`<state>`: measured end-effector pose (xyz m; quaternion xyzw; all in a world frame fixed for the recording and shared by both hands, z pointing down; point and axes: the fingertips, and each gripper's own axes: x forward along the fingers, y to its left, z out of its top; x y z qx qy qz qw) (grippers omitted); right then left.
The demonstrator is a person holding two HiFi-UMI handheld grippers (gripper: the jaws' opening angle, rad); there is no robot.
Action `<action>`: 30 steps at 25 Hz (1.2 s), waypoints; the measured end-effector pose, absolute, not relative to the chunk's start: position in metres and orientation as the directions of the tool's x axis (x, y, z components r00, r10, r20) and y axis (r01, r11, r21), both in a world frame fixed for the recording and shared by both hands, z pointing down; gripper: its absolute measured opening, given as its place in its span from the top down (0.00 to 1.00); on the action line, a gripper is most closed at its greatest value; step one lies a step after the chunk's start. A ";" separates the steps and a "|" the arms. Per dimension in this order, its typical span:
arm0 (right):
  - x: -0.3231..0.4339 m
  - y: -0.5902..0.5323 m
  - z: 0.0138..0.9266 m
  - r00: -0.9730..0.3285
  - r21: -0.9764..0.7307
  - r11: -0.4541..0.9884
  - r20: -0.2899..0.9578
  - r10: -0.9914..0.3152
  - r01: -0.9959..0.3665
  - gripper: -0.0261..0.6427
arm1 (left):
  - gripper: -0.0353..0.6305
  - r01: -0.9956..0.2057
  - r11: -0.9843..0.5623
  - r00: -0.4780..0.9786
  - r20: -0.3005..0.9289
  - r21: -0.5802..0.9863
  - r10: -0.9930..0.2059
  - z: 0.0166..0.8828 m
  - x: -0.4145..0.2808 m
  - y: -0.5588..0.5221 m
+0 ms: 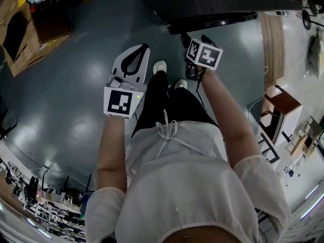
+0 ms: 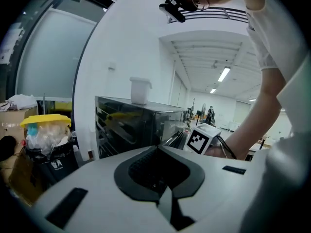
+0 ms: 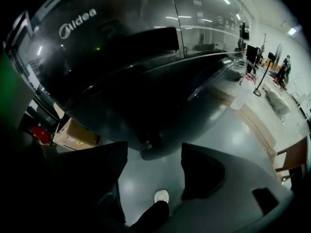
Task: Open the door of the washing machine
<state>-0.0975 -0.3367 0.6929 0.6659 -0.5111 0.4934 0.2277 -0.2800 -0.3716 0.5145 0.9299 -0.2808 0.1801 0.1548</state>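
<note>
The washing machine [image 1: 223, 1] is a dark, glossy body at the top of the head view. Its round door [image 3: 160, 96] bulges out and fills the right gripper view, closed against the front. My right gripper [image 3: 154, 150] is open just below the door's lower rim, and only floor and a shoe show between its dark fingers [image 3: 201, 171]. In the head view the right gripper's marker cube [image 1: 205, 54] hangs in front of the machine. My left gripper [image 1: 143, 48] is white, its jaw tips together and empty, and it hangs over the floor left of the machine.
Cardboard boxes [image 1: 30, 34] lie on the grey floor at the far left. A small wooden cabinet [image 1: 281, 105] stands at the right. A bin with a yellow lid [image 2: 46, 130] is left of the machine. My white shoes [image 1: 160, 66] are between the grippers.
</note>
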 end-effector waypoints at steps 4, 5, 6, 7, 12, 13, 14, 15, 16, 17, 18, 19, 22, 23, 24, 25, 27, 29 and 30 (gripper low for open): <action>-0.094 -0.343 0.715 0.036 -0.153 -0.438 0.918 -0.395 -0.886 0.44 | 0.91 -0.592 -0.783 0.768 0.429 0.191 -0.476 0.526 -0.287 -0.379; -0.094 -0.343 0.718 0.046 -0.143 -0.450 0.922 -0.384 -0.882 0.45 | 0.91 -0.595 -0.780 0.766 0.430 0.193 -0.478 0.528 -0.288 -0.380; -0.093 -0.344 0.722 0.055 -0.135 -0.459 0.925 -0.376 -0.878 0.45 | 0.91 -0.597 -0.778 0.765 0.430 0.194 -0.479 0.530 -0.289 -0.381; -0.094 -0.345 0.725 0.063 -0.126 -0.466 0.927 -0.369 -0.876 0.46 | 0.91 -0.598 -0.777 0.764 0.430 0.195 -0.480 0.531 -0.290 -0.381; -0.094 -0.347 0.738 0.062 -0.120 -0.512 0.944 -0.324 -0.850 0.52 | 0.91 -0.598 -0.777 0.762 0.439 0.196 -0.475 0.538 -0.296 -0.382; -0.095 -0.348 0.740 0.048 -0.130 -0.517 0.948 -0.316 -0.846 0.54 | 0.91 -0.597 -0.778 0.762 0.441 0.195 -0.474 0.540 -0.297 -0.382; -0.096 -0.349 0.741 0.038 -0.135 -0.519 0.951 -0.308 -0.844 0.55 | 0.91 -0.596 -0.779 0.762 0.443 0.194 -0.473 0.541 -0.298 -0.382; -0.098 -0.349 0.742 0.034 -0.134 -0.520 0.953 -0.300 -0.843 0.57 | 0.91 -0.596 -0.779 0.761 0.444 0.194 -0.472 0.543 -0.299 -0.382; -0.099 -0.349 0.743 0.035 -0.130 -0.522 0.955 -0.295 -0.843 0.60 | 0.91 -0.596 -0.780 0.761 0.446 0.193 -0.471 0.544 -0.300 -0.382; -0.100 -0.348 0.743 0.038 -0.128 -0.524 0.955 -0.294 -0.842 0.61 | 0.91 -0.595 -0.780 0.761 0.447 0.194 -0.470 0.546 -0.301 -0.381; -0.100 -0.348 0.743 0.040 -0.129 -0.527 0.954 -0.298 -0.840 0.61 | 0.91 -0.594 -0.780 0.762 0.448 0.194 -0.468 0.547 -0.301 -0.380; -0.099 -0.347 0.743 0.041 -0.133 -0.526 0.951 -0.305 -0.840 0.61 | 0.91 -0.592 -0.782 0.762 0.450 0.195 -0.465 0.547 -0.301 -0.379; -0.098 -0.343 0.740 0.041 -0.147 -0.516 0.941 -0.335 -0.844 0.61 | 0.91 -0.581 -0.790 0.767 0.456 0.197 -0.451 0.546 -0.300 -0.372; -0.098 -0.342 0.740 0.041 -0.150 -0.514 0.939 -0.342 -0.845 0.61 | 0.91 -0.577 -0.793 0.770 0.457 0.199 -0.445 0.546 -0.299 -0.369; -0.098 -0.340 0.740 0.040 -0.152 -0.513 0.938 -0.345 -0.845 0.61 | 0.91 -0.573 -0.795 0.772 0.458 0.202 -0.440 0.547 -0.299 -0.367; -0.098 -0.339 0.740 0.039 -0.153 -0.512 0.938 -0.344 -0.845 0.62 | 0.91 -0.570 -0.796 0.774 0.459 0.206 -0.435 0.548 -0.299 -0.365; -0.099 -0.334 0.742 0.033 -0.155 -0.514 0.940 -0.339 -0.844 0.62 | 0.91 -0.562 -0.799 0.778 0.464 0.212 -0.424 0.553 -0.297 -0.360; -0.099 -0.324 0.743 0.027 -0.163 -0.516 0.940 -0.340 -0.841 0.64 | 0.91 -0.553 -0.805 0.782 0.467 0.214 -0.413 0.557 -0.293 -0.353; -0.098 -0.317 0.743 0.025 -0.166 -0.515 0.939 -0.343 -0.841 0.64 | 0.91 -0.548 -0.808 0.785 0.467 0.215 -0.408 0.557 -0.290 -0.349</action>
